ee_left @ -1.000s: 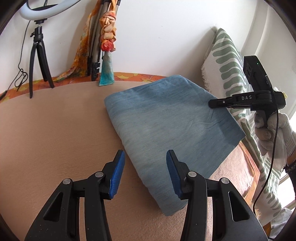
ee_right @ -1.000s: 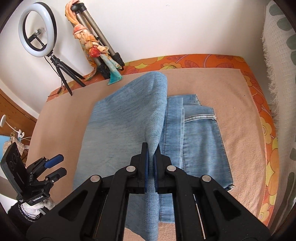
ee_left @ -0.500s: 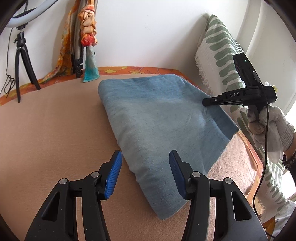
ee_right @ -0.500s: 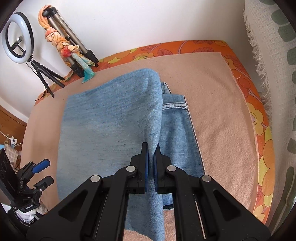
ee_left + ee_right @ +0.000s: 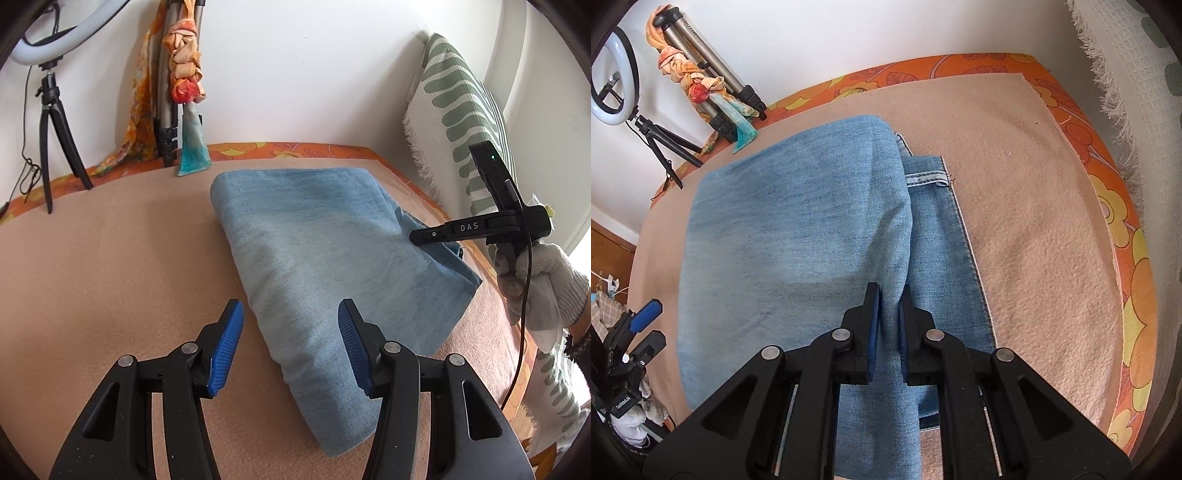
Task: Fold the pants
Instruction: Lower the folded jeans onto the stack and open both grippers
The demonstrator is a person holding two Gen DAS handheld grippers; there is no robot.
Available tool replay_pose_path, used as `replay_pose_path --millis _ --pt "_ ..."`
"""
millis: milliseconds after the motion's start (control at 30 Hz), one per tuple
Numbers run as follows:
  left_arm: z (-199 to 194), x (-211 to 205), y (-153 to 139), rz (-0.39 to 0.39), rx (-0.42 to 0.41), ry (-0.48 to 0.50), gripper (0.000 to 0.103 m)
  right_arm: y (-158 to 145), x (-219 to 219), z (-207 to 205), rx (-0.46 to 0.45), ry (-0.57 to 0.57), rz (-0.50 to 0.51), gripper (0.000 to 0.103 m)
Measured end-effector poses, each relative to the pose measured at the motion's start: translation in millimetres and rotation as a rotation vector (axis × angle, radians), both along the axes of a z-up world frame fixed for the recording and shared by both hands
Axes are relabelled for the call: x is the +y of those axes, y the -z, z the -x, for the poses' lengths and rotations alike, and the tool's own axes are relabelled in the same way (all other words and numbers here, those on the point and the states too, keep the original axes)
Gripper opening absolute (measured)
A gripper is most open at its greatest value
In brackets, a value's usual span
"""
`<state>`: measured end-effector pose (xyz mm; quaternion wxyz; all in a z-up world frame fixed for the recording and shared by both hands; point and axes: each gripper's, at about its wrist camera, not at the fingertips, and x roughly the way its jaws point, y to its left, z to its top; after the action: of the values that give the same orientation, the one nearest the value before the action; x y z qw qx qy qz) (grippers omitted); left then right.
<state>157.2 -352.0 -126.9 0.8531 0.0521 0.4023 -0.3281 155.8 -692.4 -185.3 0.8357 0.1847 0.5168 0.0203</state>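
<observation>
Light blue denim pants (image 5: 325, 251) lie folded on the beige blanket (image 5: 110, 277). In the right wrist view the upper layer (image 5: 798, 229) lies over the lower part, whose hem (image 5: 927, 179) and side seam show at the right. My right gripper (image 5: 888, 295) is low over the right edge of that upper layer. Its jaws are opening, with a ridge of denim still between the pads, which no longer pinch it. In the left wrist view it (image 5: 417, 236) reaches in from the right, held by a gloved hand (image 5: 539, 288). My left gripper (image 5: 290, 310) hovers open above the near folded edge, holding nothing.
A ring light on a tripod (image 5: 51, 122) and a second tripod draped with an orange scarf (image 5: 181, 74) stand against the far wall. A green-patterned white cushion (image 5: 461, 110) leans at the right. The orange flowered bed cover (image 5: 1126, 258) borders the blanket.
My right gripper sank and laid the lifted denim layer down on the pants, then its jaws parted slightly. The left gripper's jaws widened a little and it drifted sideways.
</observation>
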Motion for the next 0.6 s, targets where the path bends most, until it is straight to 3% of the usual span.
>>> replay_pose_path --millis 100,167,233,300,367,500,600 --pt "-3.4 -0.9 0.4 0.008 0.002 -0.003 0.061 -3.6 -1.5 1.6 0.003 0.0 0.038 0.023" --pt "-6.2 -1.2 1.4 0.014 0.011 -0.004 0.061 -7.0 -5.8 4.4 -0.009 0.003 0.048 0.024" --pt "-9.0 -1.2 2.9 0.02 0.023 -0.005 0.063 -10.4 -12.5 6.7 -0.018 0.012 0.05 0.034" --pt "-12.0 -0.6 4.6 0.023 0.035 -0.012 0.064 -14.1 -20.6 9.3 -0.034 0.021 0.065 0.051" --pt "-16.1 1.9 6.3 0.051 0.06 -0.017 0.066 -18.0 -27.6 10.9 -0.057 0.019 0.058 0.06" --pt "-31.7 10.3 15.0 0.134 0.17 -0.058 0.069 -21.3 -41.9 11.5 -0.106 0.019 0.004 0.08" --pt "-45.5 16.9 23.5 0.214 0.279 -0.094 0.069 -16.2 -53.8 9.9 -0.123 0.009 -0.089 0.087"
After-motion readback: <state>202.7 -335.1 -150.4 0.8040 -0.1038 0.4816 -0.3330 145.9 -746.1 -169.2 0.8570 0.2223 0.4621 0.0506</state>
